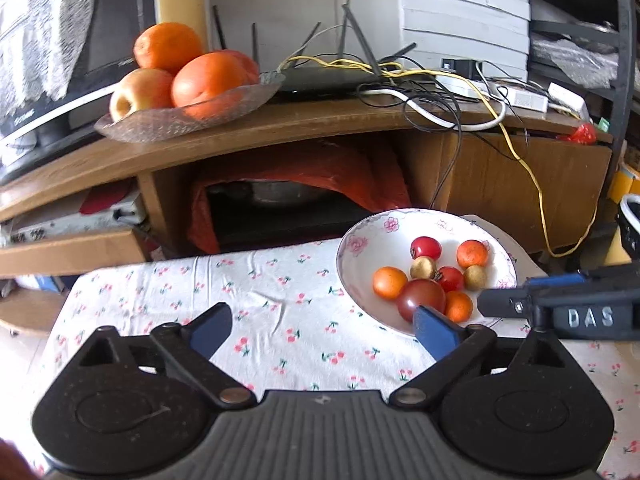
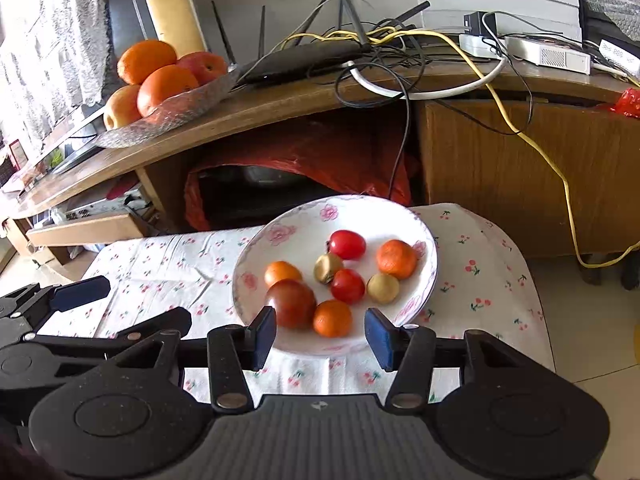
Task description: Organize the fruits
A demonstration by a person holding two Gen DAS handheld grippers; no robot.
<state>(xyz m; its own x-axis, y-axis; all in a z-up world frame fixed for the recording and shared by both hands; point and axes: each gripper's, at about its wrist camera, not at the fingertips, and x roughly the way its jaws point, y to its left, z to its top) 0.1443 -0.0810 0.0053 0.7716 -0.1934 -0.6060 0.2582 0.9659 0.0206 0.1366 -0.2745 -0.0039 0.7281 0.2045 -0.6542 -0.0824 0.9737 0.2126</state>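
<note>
In the right wrist view, the right gripper (image 2: 320, 334) sits at lower centre with its blue-padded fingers spread apart and released, grasping nothing. Its fingertips hover at the near rim of a white floral plate (image 2: 280, 236) that fills the middle of the frame. On the plate lie eight small fruits: a large dark red tomato (image 2: 291, 303) and a small orange (image 2: 332, 318) nearest the fingertips, two red cherry tomatoes (image 2: 347, 244) behind them, two further small oranges, and two dull golden-brown fruits (image 2: 383, 288). The plate rests on a table covered by a white cherry-print cloth (image 2: 160, 264).

In the left wrist view, the left gripper (image 1: 324, 326) occupies the lower part of the frame, its fingers wide apart and empty above the cloth, with the plate just to the right of centre. Its right fingertip overlaps the near edge of the plate, beside the dark tomato.

At upper left of both views, a clear glass dish (image 1: 224, 110) on a wooden cabinet (image 1: 280, 136) holds large oranges (image 1: 208, 80) and an apple (image 1: 138, 92). A black router (image 2: 304, 58) and tangled cables, one yellow (image 2: 532, 144), lie further right on the cabinet top.
</note>
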